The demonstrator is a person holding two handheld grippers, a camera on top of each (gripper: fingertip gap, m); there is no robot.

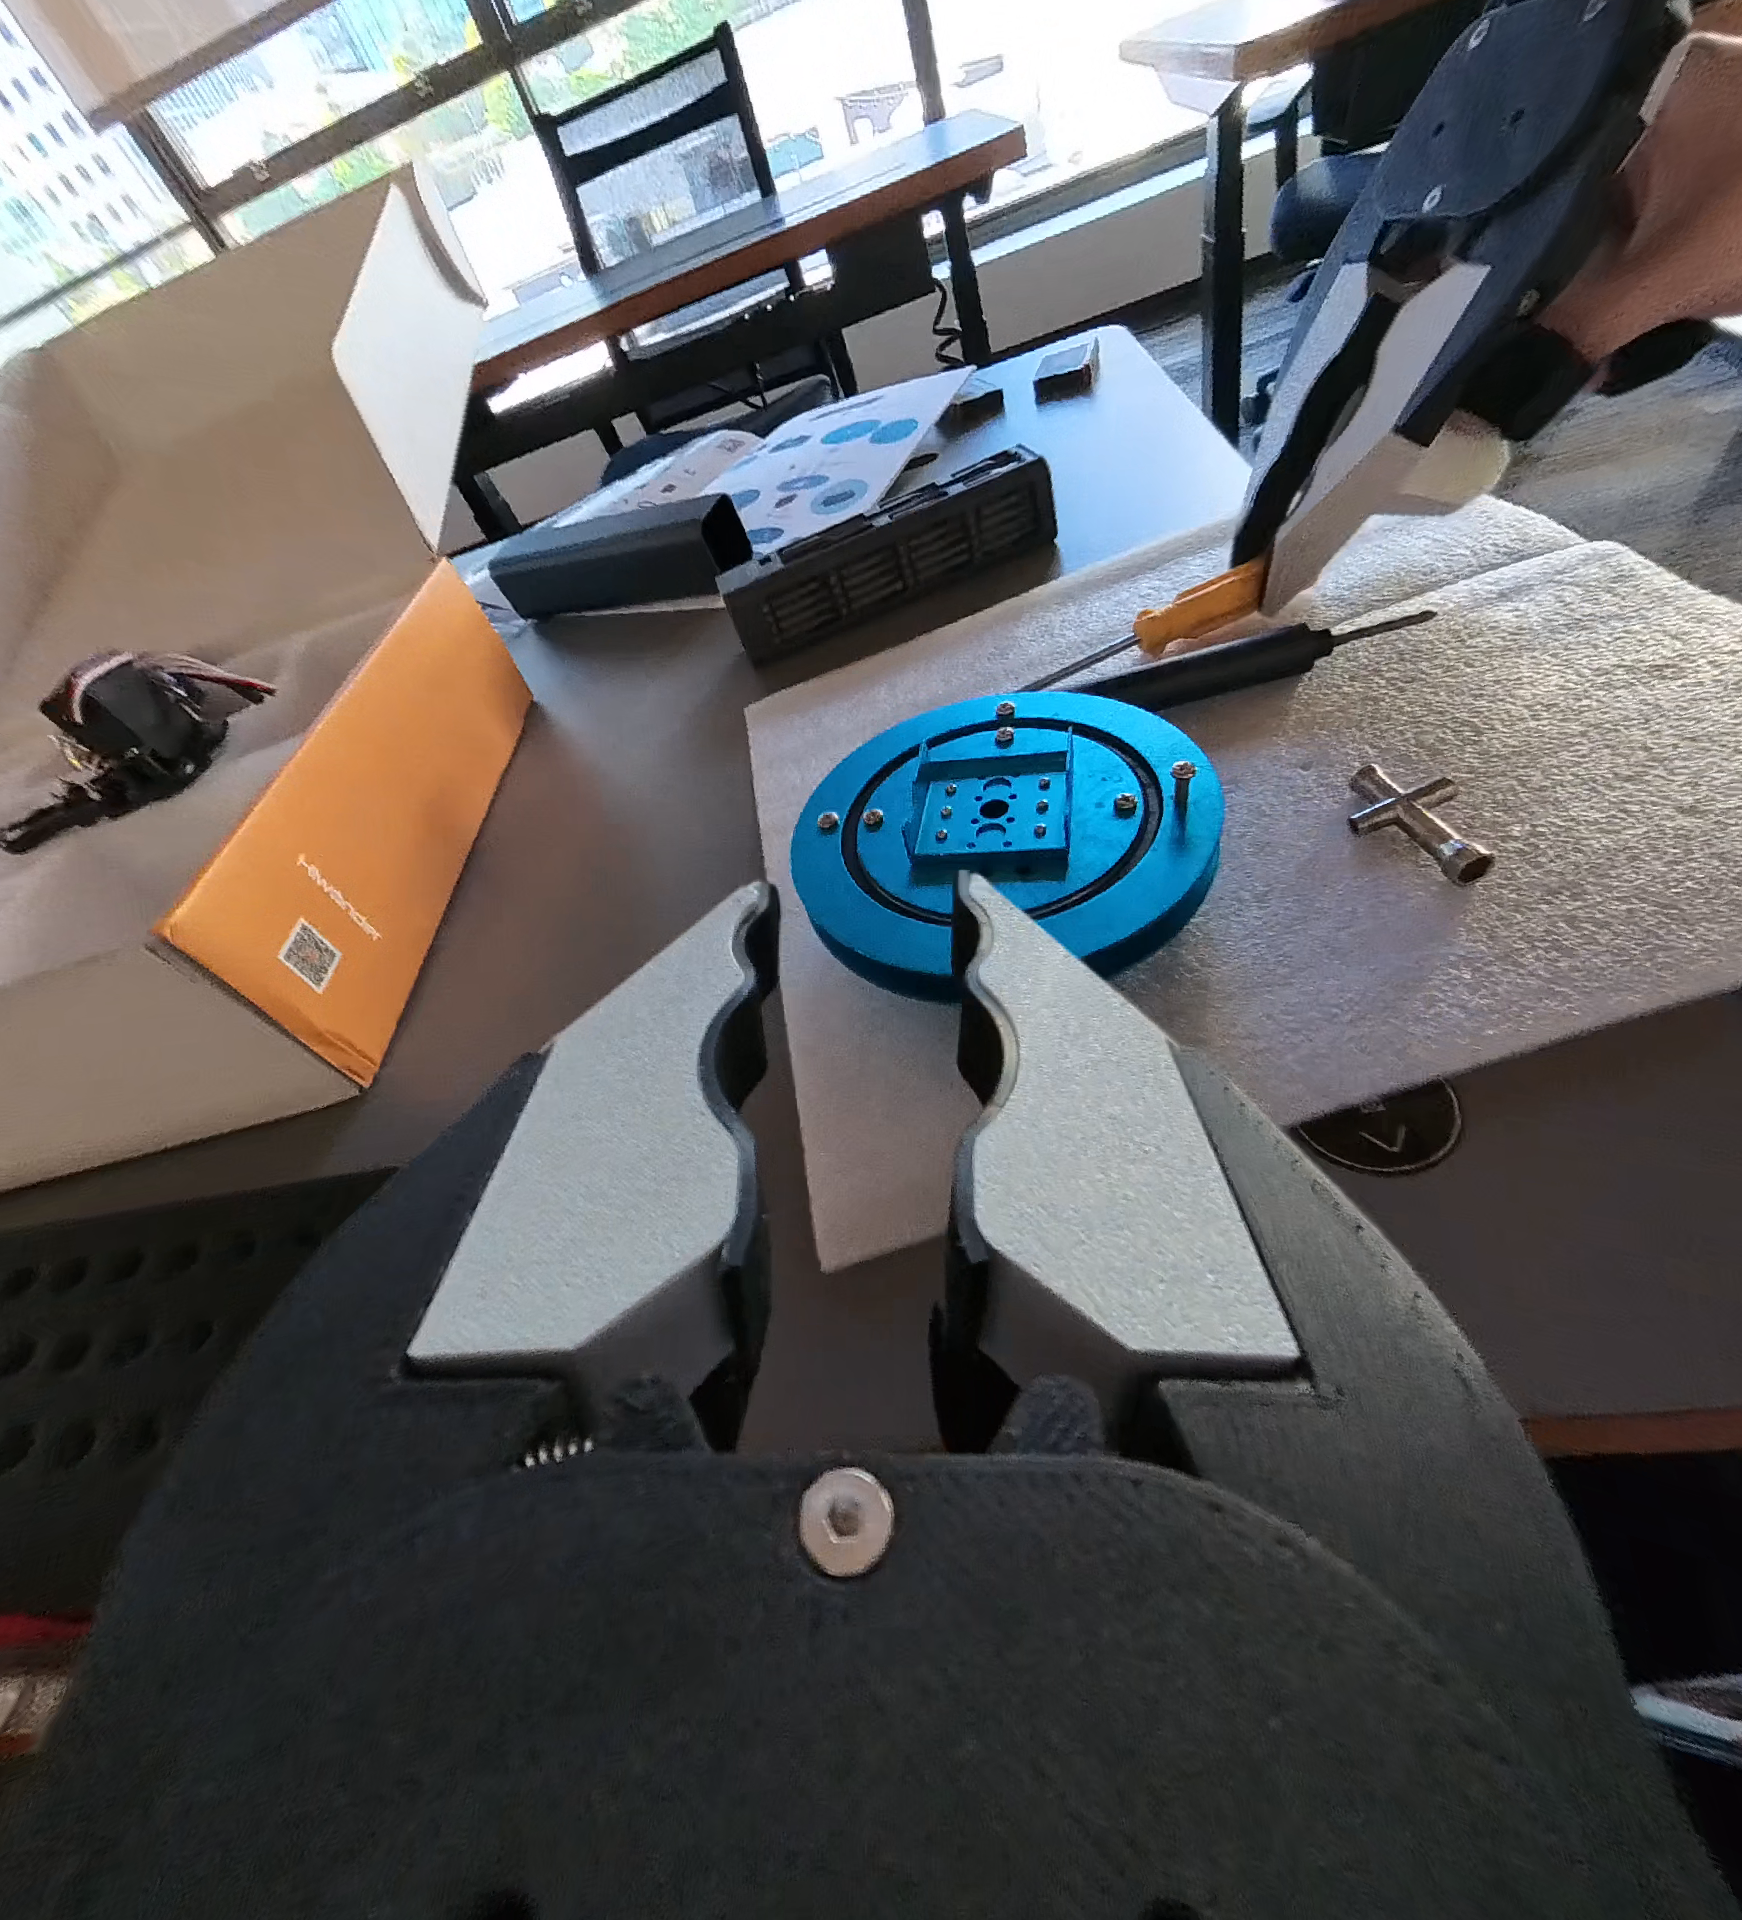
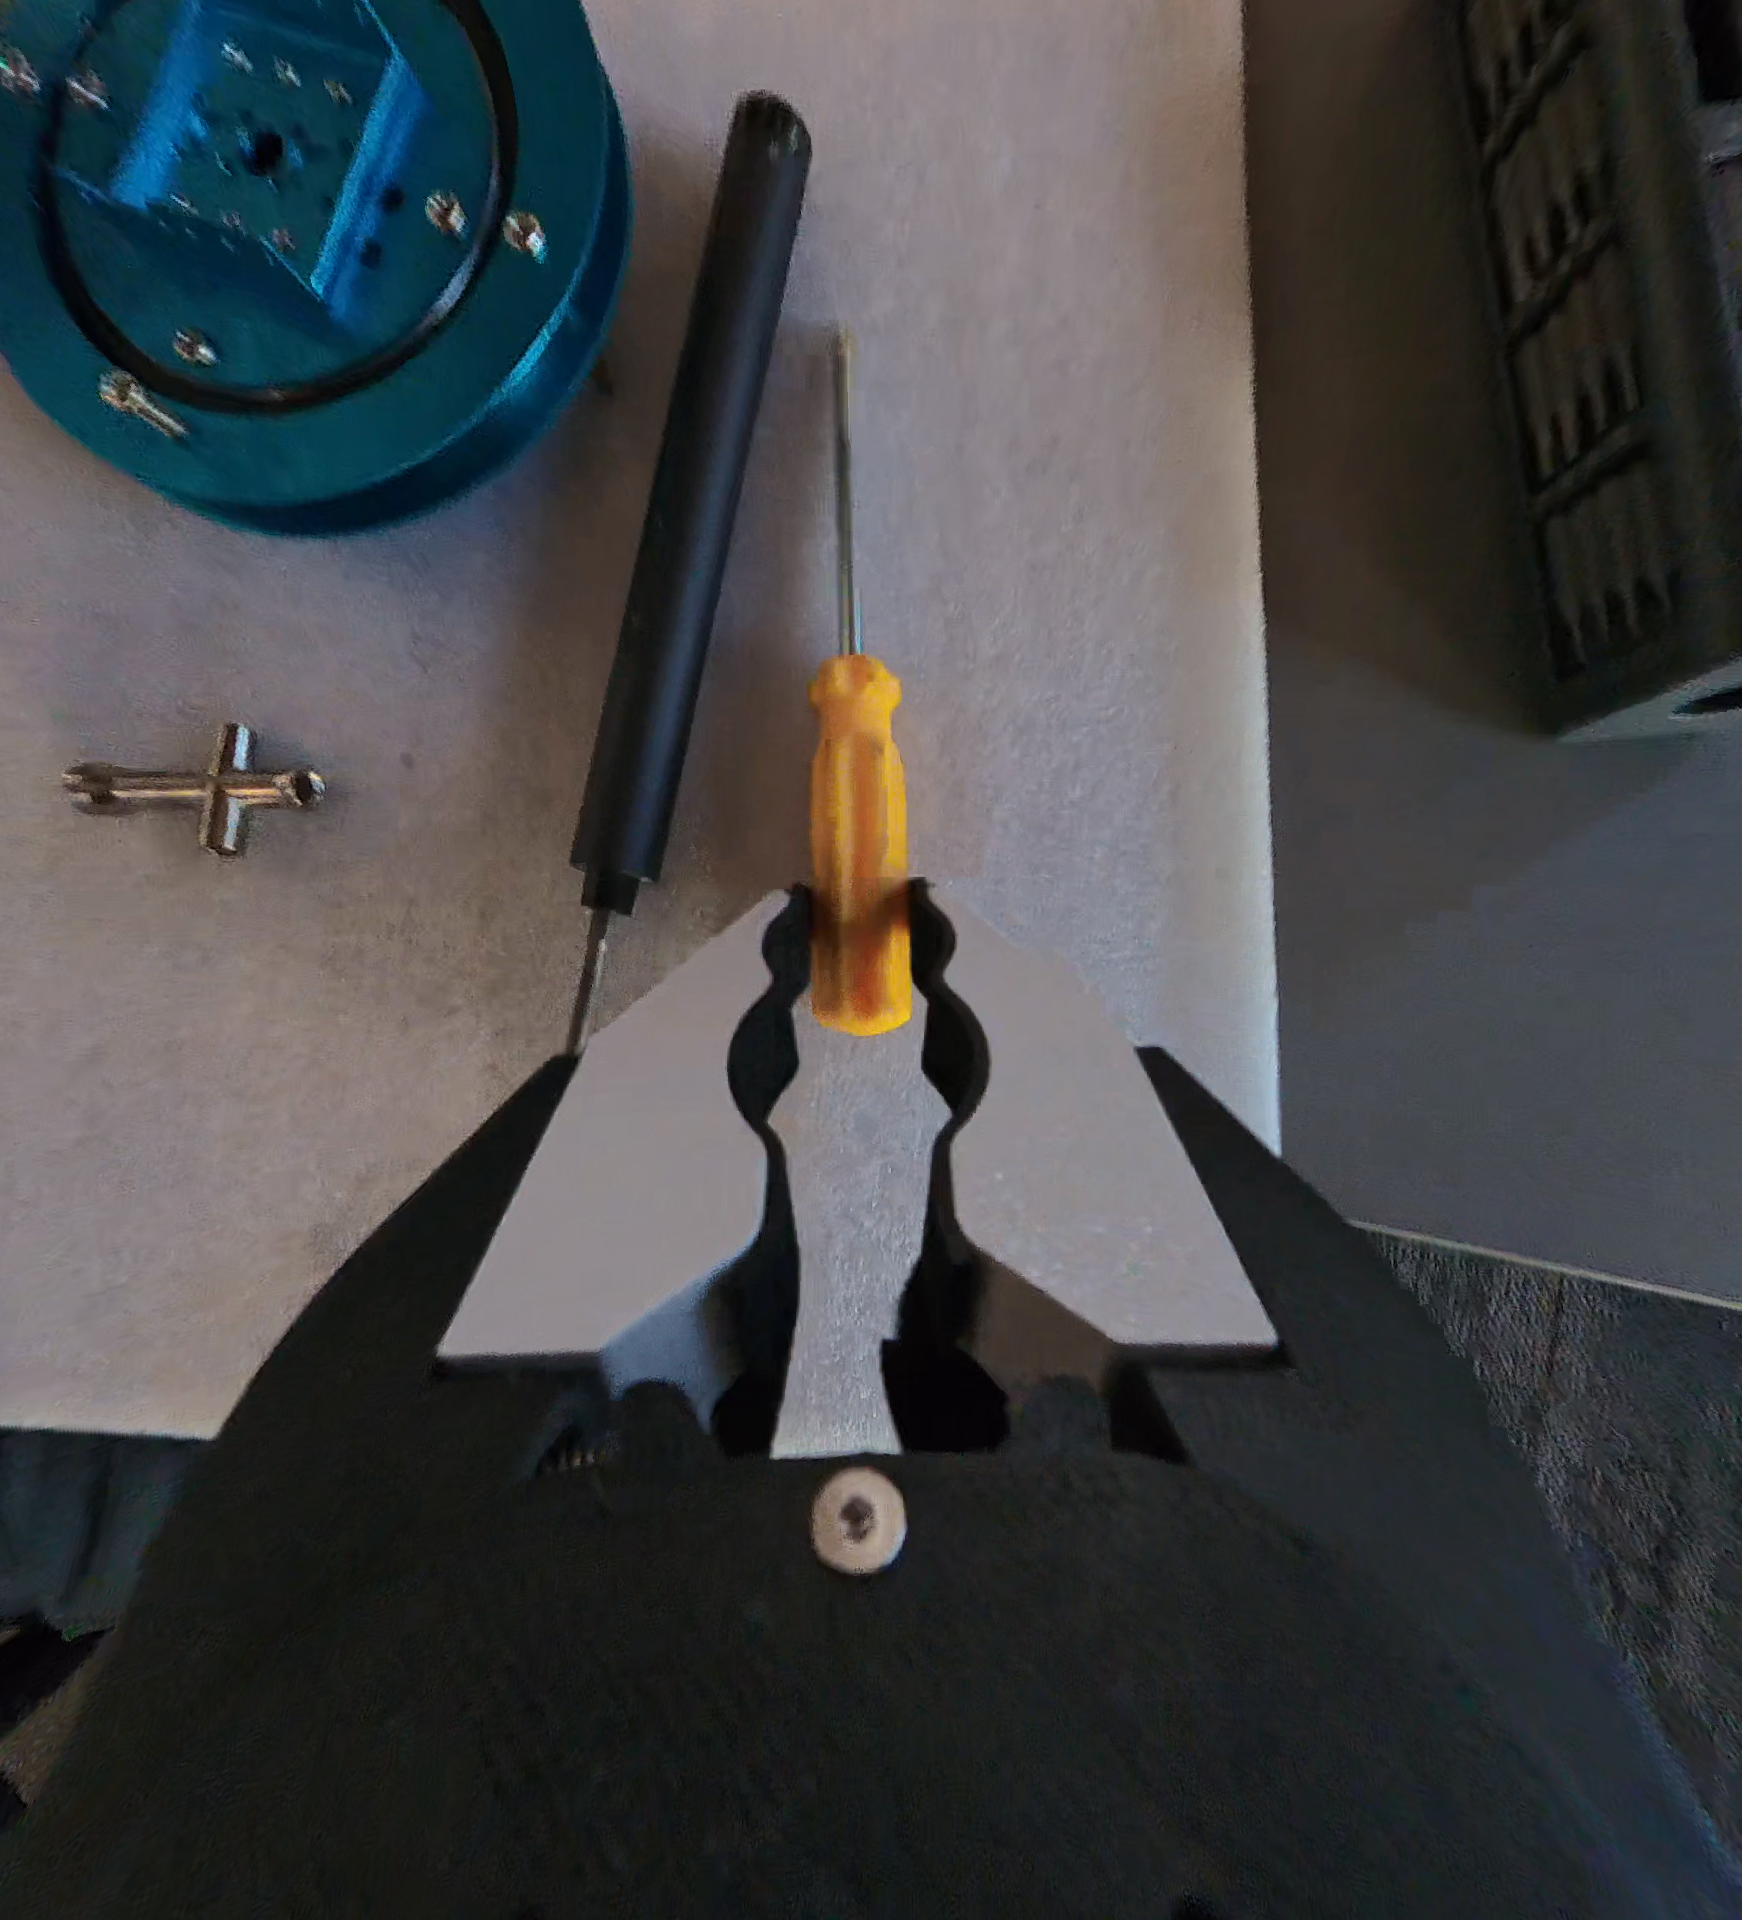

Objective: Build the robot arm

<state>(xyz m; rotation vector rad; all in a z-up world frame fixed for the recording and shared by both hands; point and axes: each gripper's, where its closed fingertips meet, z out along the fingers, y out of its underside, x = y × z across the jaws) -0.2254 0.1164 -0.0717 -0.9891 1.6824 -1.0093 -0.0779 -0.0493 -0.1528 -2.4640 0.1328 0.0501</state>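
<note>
right gripper (image 2: 856,904) straddles one yellow screwdriver (image 2: 856,831) beside one black driver (image 2: 690,520).

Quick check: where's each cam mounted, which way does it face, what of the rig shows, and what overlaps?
Left wrist view: on the left gripper, looking forward and down at the blue disc; the right gripper and a hand show beyond.
Right wrist view: on the right gripper, looking steeply down at the orange screwdriver.
Shared: disc, both screwdrivers, cross wrench, foam sheet.
</note>
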